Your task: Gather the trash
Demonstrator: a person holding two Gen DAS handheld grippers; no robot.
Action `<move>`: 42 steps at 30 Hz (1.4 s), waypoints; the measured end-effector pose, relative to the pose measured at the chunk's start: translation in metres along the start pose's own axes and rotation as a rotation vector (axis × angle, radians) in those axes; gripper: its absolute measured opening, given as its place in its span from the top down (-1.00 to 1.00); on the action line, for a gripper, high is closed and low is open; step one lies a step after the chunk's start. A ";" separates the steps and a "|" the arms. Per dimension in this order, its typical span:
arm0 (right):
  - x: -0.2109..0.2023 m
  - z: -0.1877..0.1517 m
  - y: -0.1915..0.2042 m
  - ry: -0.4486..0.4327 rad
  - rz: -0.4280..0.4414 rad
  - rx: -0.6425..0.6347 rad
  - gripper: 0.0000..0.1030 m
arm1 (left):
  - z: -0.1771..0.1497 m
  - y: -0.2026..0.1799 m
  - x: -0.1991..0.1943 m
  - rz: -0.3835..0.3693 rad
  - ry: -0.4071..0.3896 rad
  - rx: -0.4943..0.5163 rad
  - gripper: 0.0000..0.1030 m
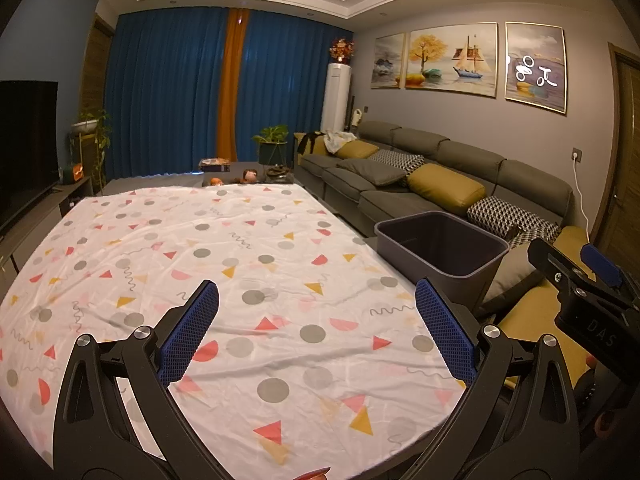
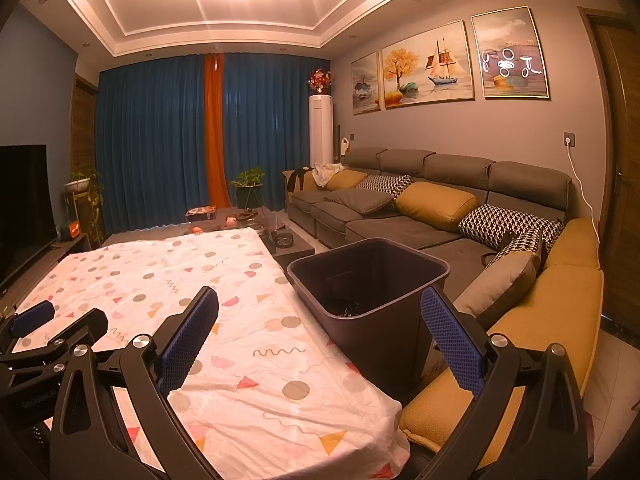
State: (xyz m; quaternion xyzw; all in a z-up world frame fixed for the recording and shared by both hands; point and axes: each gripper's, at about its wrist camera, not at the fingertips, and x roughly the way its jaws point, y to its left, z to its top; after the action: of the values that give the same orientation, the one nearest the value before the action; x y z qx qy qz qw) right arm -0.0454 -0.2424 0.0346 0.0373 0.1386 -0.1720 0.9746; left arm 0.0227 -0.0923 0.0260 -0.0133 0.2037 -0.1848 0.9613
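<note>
I hold both grippers, left gripper (image 1: 316, 320) and right gripper (image 2: 320, 328), fingers spread and empty, above the bench (image 1: 240, 240). The trash bin (image 2: 368, 280) beside the bench holds dark scraps; the cloth looks bare, so collecting seems finished, or next I must search for leftovers.

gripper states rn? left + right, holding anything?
Left hand-held gripper: open, holding nothing, over the patterned tablecloth.
Right hand-held gripper: open, holding nothing, near the dark bin.
</note>
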 end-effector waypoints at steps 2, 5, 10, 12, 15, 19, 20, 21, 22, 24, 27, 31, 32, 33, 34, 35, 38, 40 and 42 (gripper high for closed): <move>0.000 0.000 0.000 0.000 0.001 0.000 -0.89 | 0.000 -0.002 0.000 -0.001 0.000 0.001 -0.88; 0.000 0.001 0.000 0.001 0.000 0.001 -0.89 | 0.000 -0.001 0.000 -0.001 0.000 -0.001 -0.88; 0.000 0.002 0.000 -0.001 -0.004 0.000 -0.89 | 0.000 -0.002 0.000 -0.005 0.001 -0.002 -0.88; 0.001 0.003 0.000 0.000 -0.005 -0.001 -0.89 | 0.000 -0.002 0.000 -0.004 0.001 -0.002 -0.88; 0.000 0.002 0.000 0.000 -0.004 0.001 -0.89 | 0.000 -0.003 -0.001 -0.005 0.000 -0.002 -0.88; 0.000 0.002 0.000 -0.001 -0.003 0.001 -0.89 | -0.001 -0.003 -0.001 -0.007 0.000 -0.001 -0.88; 0.000 0.002 0.000 -0.002 -0.004 0.001 -0.89 | -0.001 -0.002 -0.001 -0.007 0.000 -0.002 -0.88; 0.000 0.002 0.000 -0.002 -0.005 0.001 -0.89 | -0.001 -0.002 -0.001 -0.008 0.000 -0.001 -0.88; 0.000 0.001 0.000 -0.002 -0.005 0.001 -0.89 | -0.002 -0.003 -0.001 -0.010 0.001 0.000 -0.88; 0.000 0.001 0.000 -0.001 -0.007 0.002 -0.89 | -0.002 -0.003 -0.001 -0.011 0.002 0.001 -0.88; 0.000 0.001 0.000 0.000 -0.008 0.003 -0.89 | -0.002 -0.004 -0.002 -0.013 0.002 0.002 -0.88; -0.001 0.001 0.000 -0.001 -0.008 0.003 -0.89 | -0.002 -0.005 -0.002 -0.014 0.003 0.001 -0.88; 0.000 0.001 0.000 -0.001 -0.009 0.003 -0.89 | -0.002 -0.004 -0.002 -0.015 0.003 0.000 -0.88; 0.000 0.001 -0.001 0.000 -0.008 0.004 -0.89 | -0.002 -0.003 -0.001 -0.015 0.003 0.000 -0.88; 0.000 0.001 -0.001 0.000 -0.008 0.004 -0.89 | -0.002 -0.004 -0.001 -0.015 0.003 0.001 -0.88; 0.000 0.001 -0.001 0.000 -0.009 0.004 -0.89 | -0.002 -0.003 -0.001 -0.015 0.003 0.001 -0.88; -0.001 0.001 -0.001 -0.001 -0.009 0.006 -0.89 | -0.002 -0.004 -0.002 -0.016 0.004 0.001 -0.88; -0.001 0.000 -0.001 -0.002 -0.010 0.006 -0.89 | -0.002 -0.004 -0.002 -0.015 0.003 0.001 -0.88; 0.000 0.001 0.000 -0.002 -0.010 0.006 -0.89 | -0.002 -0.004 -0.001 -0.015 0.004 0.001 -0.88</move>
State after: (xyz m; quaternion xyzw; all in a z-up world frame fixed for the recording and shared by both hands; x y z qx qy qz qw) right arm -0.0456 -0.2424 0.0353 0.0394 0.1374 -0.1771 0.9738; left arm 0.0195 -0.0952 0.0253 -0.0142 0.2055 -0.1922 0.9595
